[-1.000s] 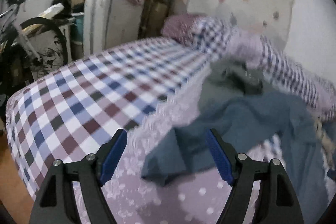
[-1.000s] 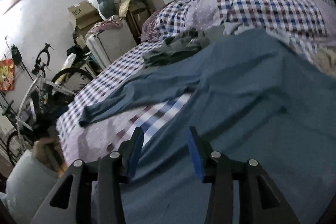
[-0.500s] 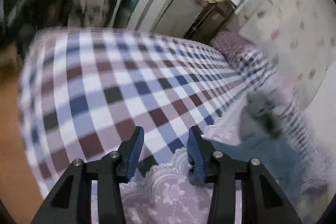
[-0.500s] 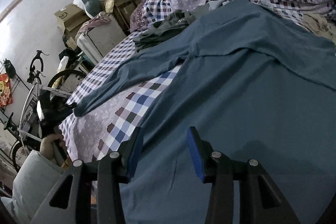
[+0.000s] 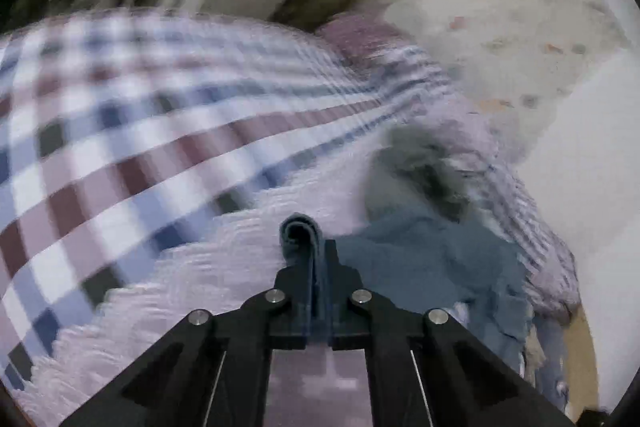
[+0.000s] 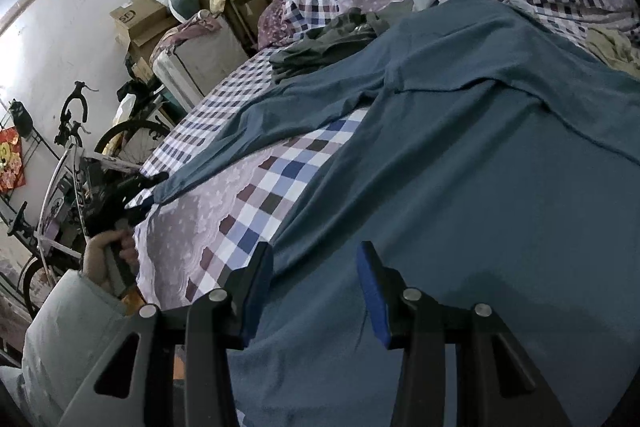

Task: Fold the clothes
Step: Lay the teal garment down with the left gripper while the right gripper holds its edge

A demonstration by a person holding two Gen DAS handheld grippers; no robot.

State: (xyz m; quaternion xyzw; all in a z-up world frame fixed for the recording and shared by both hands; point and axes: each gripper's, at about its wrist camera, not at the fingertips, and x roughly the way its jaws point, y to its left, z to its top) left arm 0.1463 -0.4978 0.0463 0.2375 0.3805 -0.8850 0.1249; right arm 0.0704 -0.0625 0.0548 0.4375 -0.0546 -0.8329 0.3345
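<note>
Right wrist view, largest item first: bed [image 6: 256, 195] w/ checked cover and a lilac lace panel, filling most of the frame. Blue garment [image 6: 480, 187] lies spread flat across it; one long sleeve [image 6: 248, 131] runs out toward the bed's far-left edge. Dark crumpled clothes [image 6: 332, 39] sit just past the garment's upper end, near the pillows. Beyond the bed: bicycle [image 6: 72, 163], boxes, a suitcase, all well apart from the work.

Left hand [image 6: 110, 251], in a pale sleeve, carries the left hand-held gripper [image 6: 154, 183] at the sleeve's cuff end. Left wrist view is heavily motion-blurred, but the near field is sharp: left hand-held gripper [image 5: 318, 259] has its jaws pressed together, pinching a rolled fold of the cuff [image 5: 300, 231]. Rest of the garment trails off to the right of the jaws.

Right hand-held gripper [image 6: 316, 291] hovers over the garment body near the bed's near edge. Jaws stand partly spread; no cloth between the pads, blue fabric lies flat beneath them.

Step in hand (judgement): sleeve fold, first stage. Cuff is secured; sleeve not yet brought in over the body.

Next move calls for:
- Lift cuff clear of the bed, carry it across onto the garment body.
- Keep the pinch firm; a thin rolled edge can slip out.
- Right hand-held gripper either pins the body so it doesn't drag, or takes the hem for the next fold.
</note>
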